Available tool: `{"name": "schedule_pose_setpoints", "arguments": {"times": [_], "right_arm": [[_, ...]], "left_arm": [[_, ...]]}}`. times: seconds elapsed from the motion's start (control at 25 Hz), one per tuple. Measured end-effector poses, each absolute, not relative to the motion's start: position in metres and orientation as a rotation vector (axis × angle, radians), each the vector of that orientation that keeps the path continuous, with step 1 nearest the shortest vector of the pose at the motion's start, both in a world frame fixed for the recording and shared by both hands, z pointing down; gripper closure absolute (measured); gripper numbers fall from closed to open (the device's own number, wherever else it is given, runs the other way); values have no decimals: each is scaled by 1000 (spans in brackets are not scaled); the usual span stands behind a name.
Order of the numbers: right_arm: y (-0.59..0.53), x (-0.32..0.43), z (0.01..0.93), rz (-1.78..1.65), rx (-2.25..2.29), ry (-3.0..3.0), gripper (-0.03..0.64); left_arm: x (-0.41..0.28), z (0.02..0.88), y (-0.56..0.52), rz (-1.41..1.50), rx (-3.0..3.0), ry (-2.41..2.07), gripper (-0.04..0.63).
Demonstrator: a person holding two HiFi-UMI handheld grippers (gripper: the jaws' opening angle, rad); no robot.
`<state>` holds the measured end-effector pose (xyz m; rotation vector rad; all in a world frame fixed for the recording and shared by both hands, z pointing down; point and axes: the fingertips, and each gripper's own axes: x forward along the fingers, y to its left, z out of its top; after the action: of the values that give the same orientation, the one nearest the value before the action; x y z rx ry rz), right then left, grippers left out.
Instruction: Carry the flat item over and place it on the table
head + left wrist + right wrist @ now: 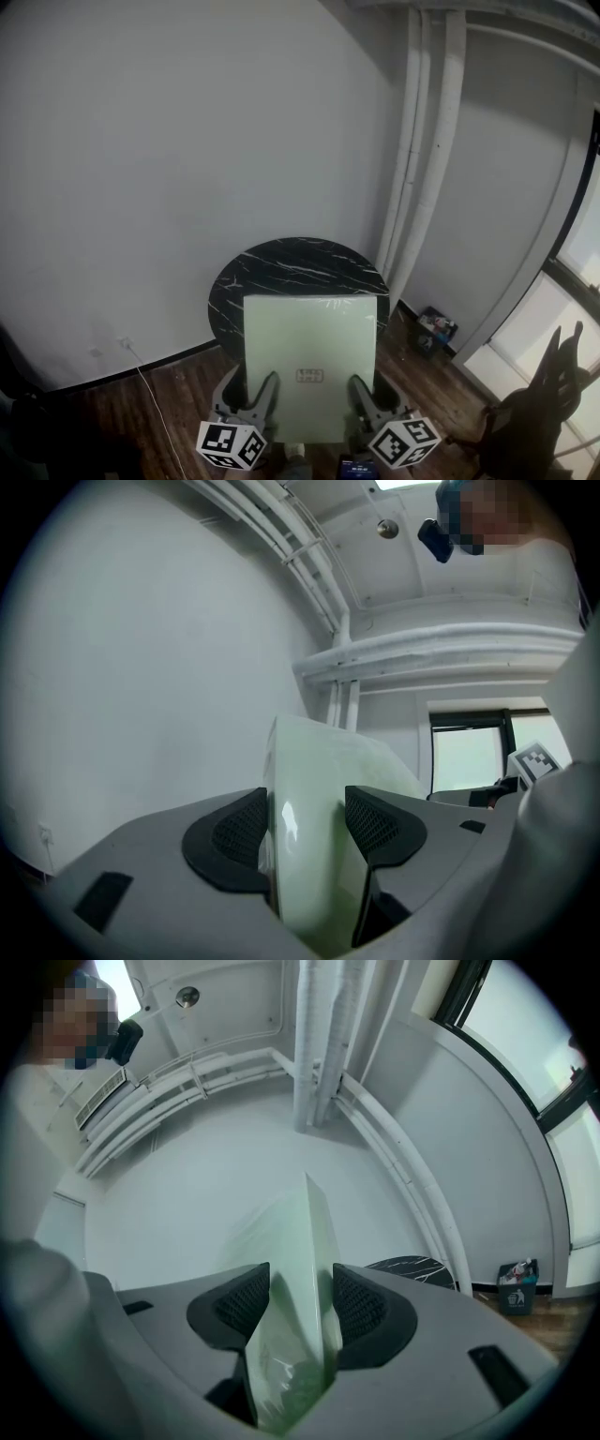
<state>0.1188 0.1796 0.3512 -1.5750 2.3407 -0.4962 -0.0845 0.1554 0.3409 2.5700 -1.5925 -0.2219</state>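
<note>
A pale green flat board (309,361) with a small label hangs in the air in front of a round black marble table (281,272), covering the table's near part in the head view. My left gripper (266,386) is shut on the board's lower left edge, and my right gripper (357,386) is shut on its lower right edge. In the left gripper view the board (314,808) stands edge-on between the black pads (234,834). The right gripper view shows the board (300,1269) pinched the same way, with the table (412,1269) beyond it.
A white wall stands behind the table, with white pipes (427,150) running up the corner. A small bin (433,330) sits on the wood floor at the right. A dark chair (534,403) stands near the window. A white cable (150,394) trails along the floor at the left.
</note>
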Motion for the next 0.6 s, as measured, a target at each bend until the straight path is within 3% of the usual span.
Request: {"name": "schedule_pose_setpoints", "arguments": {"times": [0.6], "right_arm": [[7,114,350,-502,-1652,2312,420]], "left_arm": [[-88,346,-30,-240,2581,-1477,327]]}}
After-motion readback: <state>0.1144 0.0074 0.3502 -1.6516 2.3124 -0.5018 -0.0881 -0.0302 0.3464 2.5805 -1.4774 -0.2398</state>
